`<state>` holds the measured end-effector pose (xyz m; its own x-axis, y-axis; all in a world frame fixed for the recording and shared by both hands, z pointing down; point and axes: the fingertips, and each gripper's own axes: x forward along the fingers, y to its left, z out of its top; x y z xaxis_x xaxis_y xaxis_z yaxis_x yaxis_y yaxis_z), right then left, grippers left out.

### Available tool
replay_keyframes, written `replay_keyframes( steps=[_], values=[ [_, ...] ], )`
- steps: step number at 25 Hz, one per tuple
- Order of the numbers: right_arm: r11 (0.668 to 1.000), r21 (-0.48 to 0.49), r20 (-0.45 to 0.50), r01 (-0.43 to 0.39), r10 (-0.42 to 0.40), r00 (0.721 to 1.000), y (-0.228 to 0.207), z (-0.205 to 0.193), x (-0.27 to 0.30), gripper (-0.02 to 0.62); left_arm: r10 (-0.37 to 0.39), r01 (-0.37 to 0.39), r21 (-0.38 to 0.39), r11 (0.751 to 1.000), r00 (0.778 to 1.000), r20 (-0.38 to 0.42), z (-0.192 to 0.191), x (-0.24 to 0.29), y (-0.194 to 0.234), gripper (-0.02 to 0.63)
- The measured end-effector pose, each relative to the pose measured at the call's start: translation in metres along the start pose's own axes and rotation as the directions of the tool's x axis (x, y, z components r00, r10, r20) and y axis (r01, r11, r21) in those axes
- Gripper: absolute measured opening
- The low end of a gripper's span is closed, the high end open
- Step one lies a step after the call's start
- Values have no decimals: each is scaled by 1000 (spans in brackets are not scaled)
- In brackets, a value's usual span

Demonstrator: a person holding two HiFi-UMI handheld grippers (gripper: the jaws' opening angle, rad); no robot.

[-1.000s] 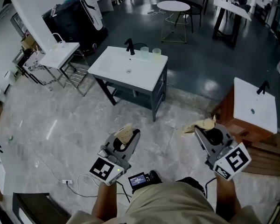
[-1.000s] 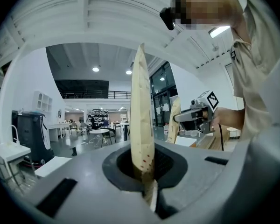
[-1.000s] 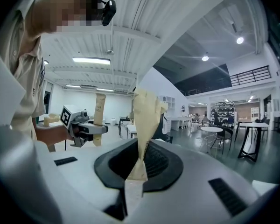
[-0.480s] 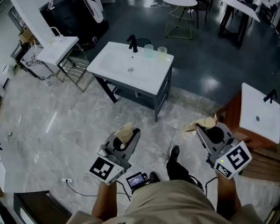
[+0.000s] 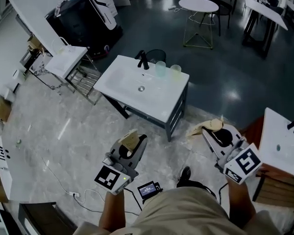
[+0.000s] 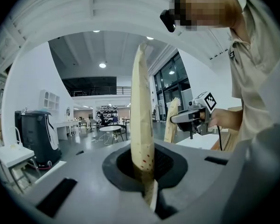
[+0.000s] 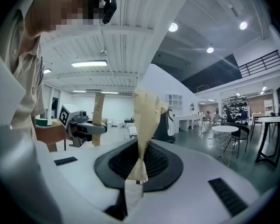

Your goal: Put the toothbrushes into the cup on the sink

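Head cam sits up top and looks steeply down at the floor, with the left gripper and right gripper close at the bottom edge and the sink well ahead of them. Each gripper cam rides on its own gripper, jaws right up in the lens, facing roughly level into the hall. They're side by side, so each one catches the other gripper off to one side, and all three views share the round table

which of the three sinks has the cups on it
The middle sink, straight ahead: two cups stand beside its black faucet. The left sink and right sink show none.
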<state>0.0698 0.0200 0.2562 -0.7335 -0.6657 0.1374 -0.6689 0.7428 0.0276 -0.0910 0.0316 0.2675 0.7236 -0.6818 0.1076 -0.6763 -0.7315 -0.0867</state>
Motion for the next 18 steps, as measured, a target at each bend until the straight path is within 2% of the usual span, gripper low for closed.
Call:
replay_keyframes(
  steps=[6, 11, 18],
  values=[
    [999, -16, 22, -44, 44, 999, -66, 7, 27, 25, 41, -41, 5, 999, 999, -20, 5, 58, 26, 5],
    [998, -6, 27, -60, 60, 998, -99, 7, 54, 25, 49, -49, 5, 999, 998, -29, 7, 90, 49, 6],
    [1000, -7, 5, -25, 25, 1000, -131, -1, 104, 25, 8, -8, -2, 1000, 1000, -24, -11, 125, 104, 5]
  ],
)
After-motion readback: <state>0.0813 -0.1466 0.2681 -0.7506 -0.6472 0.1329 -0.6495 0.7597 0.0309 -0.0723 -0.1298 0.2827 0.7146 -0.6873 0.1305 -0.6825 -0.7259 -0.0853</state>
